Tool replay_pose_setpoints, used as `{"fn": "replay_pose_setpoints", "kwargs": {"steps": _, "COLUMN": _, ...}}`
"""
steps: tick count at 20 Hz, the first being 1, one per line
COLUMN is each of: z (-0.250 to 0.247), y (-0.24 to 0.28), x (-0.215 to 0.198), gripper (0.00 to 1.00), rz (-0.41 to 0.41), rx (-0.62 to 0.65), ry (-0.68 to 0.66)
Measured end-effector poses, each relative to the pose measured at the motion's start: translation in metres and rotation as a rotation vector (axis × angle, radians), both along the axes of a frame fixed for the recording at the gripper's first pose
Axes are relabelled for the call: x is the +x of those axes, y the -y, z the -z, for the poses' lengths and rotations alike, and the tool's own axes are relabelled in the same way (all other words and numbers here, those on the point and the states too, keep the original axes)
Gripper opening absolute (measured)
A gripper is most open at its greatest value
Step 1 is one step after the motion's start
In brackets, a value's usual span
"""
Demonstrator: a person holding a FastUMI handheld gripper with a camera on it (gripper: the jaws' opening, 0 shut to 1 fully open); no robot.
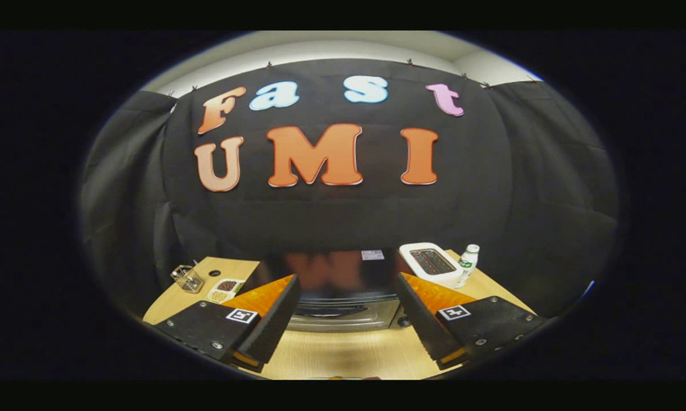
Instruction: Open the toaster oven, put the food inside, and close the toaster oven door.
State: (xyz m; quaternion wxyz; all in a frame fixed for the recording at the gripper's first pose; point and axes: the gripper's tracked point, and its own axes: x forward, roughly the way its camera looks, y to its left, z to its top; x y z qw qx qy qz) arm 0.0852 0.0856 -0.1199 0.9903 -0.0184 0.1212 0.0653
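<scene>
Hovering wide-open tongs point(345, 325) w/ toaster oven point(343, 297) just ahead, door shut.

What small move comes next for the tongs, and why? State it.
Probably ease the open tongs forward and down to the toaster oven door handle. The door looks shut, the fingers are spread with nothing between them, and the oven sits just ahead.

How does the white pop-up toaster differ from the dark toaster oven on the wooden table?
The white pop-up toaster is pale with slots on top; the dark toaster oven is black and glossy with a silver front. The toaster looks smaller and sits beyond the right finger; the oven lies just ahead between the open gripper fingers. Both stand on the wooden table.
</scene>
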Motion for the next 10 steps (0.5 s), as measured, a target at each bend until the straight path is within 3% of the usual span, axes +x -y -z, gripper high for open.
{"fn": "replay_pose_setpoints", "kwargs": {"steps": 10, "z": 0.08, "y": -0.026, "x": 0.049, "gripper": 0.99, "rz": -0.005, "rx": -0.032, "ry": -0.167}}
